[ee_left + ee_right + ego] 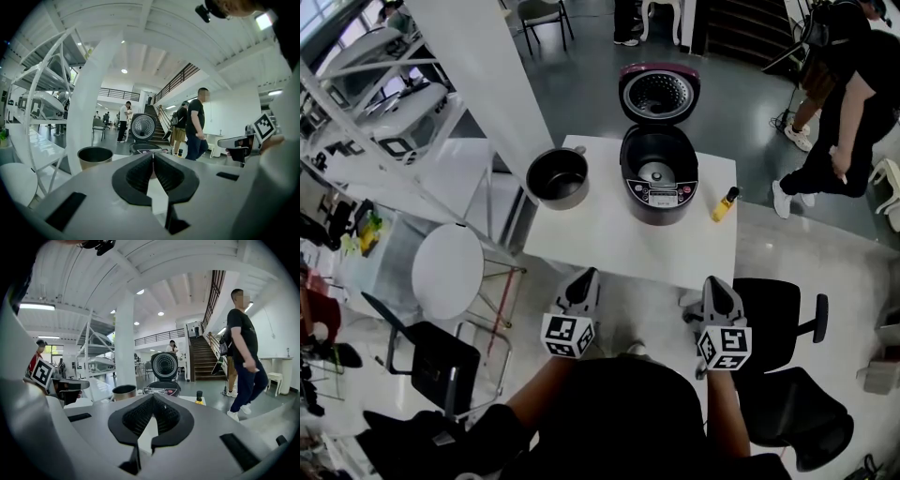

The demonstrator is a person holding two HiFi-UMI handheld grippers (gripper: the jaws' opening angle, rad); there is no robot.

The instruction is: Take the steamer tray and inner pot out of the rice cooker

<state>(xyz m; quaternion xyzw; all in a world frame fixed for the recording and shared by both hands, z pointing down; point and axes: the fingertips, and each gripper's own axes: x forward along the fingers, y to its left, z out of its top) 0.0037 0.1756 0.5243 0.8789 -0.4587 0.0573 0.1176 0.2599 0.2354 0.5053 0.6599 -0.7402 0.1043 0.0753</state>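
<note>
My left gripper (585,279) and right gripper (713,283) are pressed together, empty. The inner pot (556,178) stands well ahead of my left fingers, beside the open rice cooker (659,192); probably stiff, slick metal, best pinched by its rim

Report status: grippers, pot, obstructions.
Left gripper and right gripper shut, empty, at table near edge. Pot out, on table left of open cooker; tray not seen. Bottle right of cooker, out of the way.
</note>
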